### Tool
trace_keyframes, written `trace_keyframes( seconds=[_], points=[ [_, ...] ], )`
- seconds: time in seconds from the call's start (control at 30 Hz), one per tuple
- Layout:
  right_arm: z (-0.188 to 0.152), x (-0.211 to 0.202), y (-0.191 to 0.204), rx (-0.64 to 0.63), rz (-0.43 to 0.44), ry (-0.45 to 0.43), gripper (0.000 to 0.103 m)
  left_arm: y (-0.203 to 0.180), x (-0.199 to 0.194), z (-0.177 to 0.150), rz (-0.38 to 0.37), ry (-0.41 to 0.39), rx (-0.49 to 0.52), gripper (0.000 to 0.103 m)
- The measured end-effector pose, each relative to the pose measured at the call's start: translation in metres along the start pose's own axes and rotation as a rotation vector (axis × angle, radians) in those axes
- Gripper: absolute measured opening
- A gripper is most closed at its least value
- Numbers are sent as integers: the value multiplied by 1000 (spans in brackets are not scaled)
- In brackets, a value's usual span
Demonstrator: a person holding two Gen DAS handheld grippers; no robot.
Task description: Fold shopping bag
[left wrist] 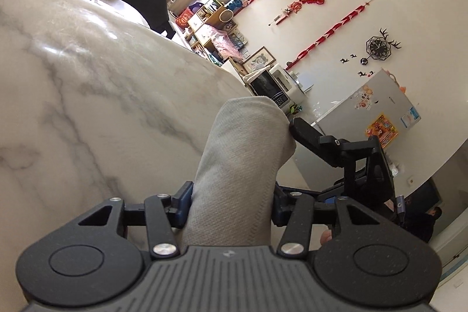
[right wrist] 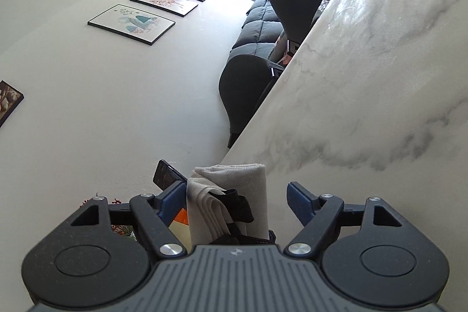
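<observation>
The marble counter (left wrist: 87, 84) fills the left and centre of the left wrist view and the right side of the right wrist view; both cameras are tilted, so the counter edge runs diagonally.

The shopping bag (left wrist: 239, 165), a pale grey non-woven fabric, is already gathered into a compact, thick bundle. It stands in the lower centre of both views, held off the counter between the two tools. In the right wrist view its stacked layer edges and a black strap (right wrist: 238, 208) show on the near side.

The left hand-held gripper (left wrist: 232, 206) is clamped on the bundle: both blue pads press into the fabric at the lower centre of its view. The right hand-held gripper (right wrist: 238, 201) stands spread wide. Its left pad lies against the bundle and its right pad is well apart from it, so it holds nothing firmly.

This fits either a final compacting of the fold or a release after it.

For good work at this stage:
- The left clamp should span all layers, so that none slips out.
- The strap should stay tucked against the bundle.
- The bundle should be lowered flat onto the counter before any pad is loosened, since springy fabric is likely to unfold.
</observation>
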State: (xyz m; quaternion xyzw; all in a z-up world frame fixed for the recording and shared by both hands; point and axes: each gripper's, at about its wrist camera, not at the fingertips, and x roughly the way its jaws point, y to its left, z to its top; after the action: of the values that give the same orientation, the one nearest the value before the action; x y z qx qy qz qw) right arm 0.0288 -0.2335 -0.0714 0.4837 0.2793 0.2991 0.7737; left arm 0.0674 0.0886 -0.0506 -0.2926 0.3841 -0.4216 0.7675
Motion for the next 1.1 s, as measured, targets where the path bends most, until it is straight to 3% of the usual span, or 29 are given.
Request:
trace_keyframes(
  seconds=[0.13,0.37,0.47,0.53,0.63,0.87,1.1],
  points=[
    [-2,-5,11,-67,54,25,60,0,-5,-5,-62,-8,-41,51],
    [-6,-11,32,-141,105,106,57,-23,-40,-16,7,-83,33,48],
    [-8,-8,45,-164,150,121,64,-33,-54,-21,37,-116,65,48],
    [-11,-5,54,-182,168,127,75,-40,-64,-25,57,-138,86,48],
    [-16,-1,65,-209,184,127,77,-50,-79,-30,87,-170,118,48],
    [-25,27,67,-217,111,167,76,-70,-141,-52,237,-300,155,48],
    [-56,62,73,-289,36,285,73,-87,-191,-69,320,-381,181,48]
  ],
)
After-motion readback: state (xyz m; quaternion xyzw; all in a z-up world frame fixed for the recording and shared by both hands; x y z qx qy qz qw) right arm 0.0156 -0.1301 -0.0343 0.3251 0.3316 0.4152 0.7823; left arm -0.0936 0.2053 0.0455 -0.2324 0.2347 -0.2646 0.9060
